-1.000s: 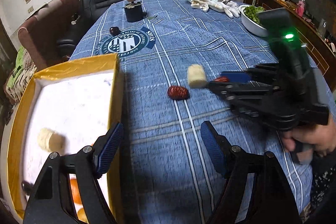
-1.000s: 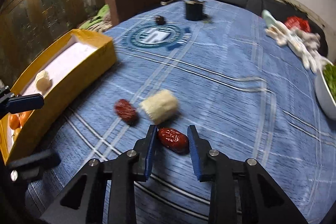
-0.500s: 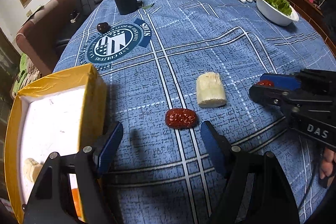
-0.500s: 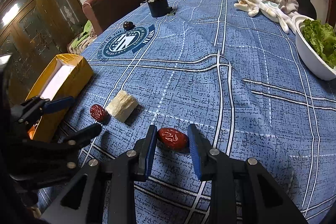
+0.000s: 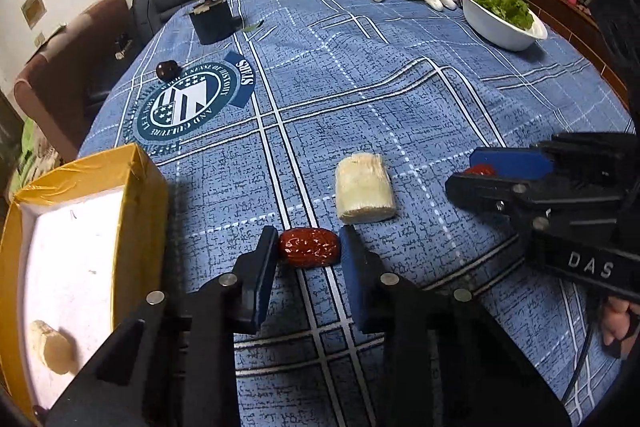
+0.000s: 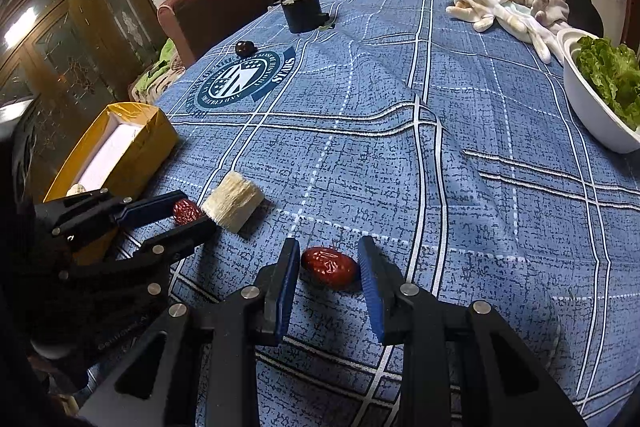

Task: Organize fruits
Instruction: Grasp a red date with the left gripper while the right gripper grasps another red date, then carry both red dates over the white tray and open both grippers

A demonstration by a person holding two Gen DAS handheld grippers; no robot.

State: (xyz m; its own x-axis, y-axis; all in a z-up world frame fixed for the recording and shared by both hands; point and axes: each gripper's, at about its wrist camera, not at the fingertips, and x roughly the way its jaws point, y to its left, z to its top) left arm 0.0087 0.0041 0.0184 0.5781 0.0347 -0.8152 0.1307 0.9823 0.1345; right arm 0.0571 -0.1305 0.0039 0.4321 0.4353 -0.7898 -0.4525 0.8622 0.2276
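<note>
Left gripper (image 5: 308, 263): jaws just closed, clamped on a wrinkled red date (image 5: 309, 247) on the tabletop.
Right gripper (image 6: 329, 277): jaws flank a second glossy red date (image 6: 329, 267), narrow gaps either side, not gripping.
Yellow-taped cardboard box (image 5: 136, 211): white-lined, holds a pale banana chunk (image 5: 50, 347).
Peeled banana section (image 5: 363, 193): just beyond the left date.
Blue checked tablecloth (image 5: 360, 87): covers the tabletop.
White bowl (image 5: 500, 31): far right, green lettuce inside.

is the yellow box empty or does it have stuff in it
Not empty: the yellow box holds a pale banana piece on its white floor.
</note>
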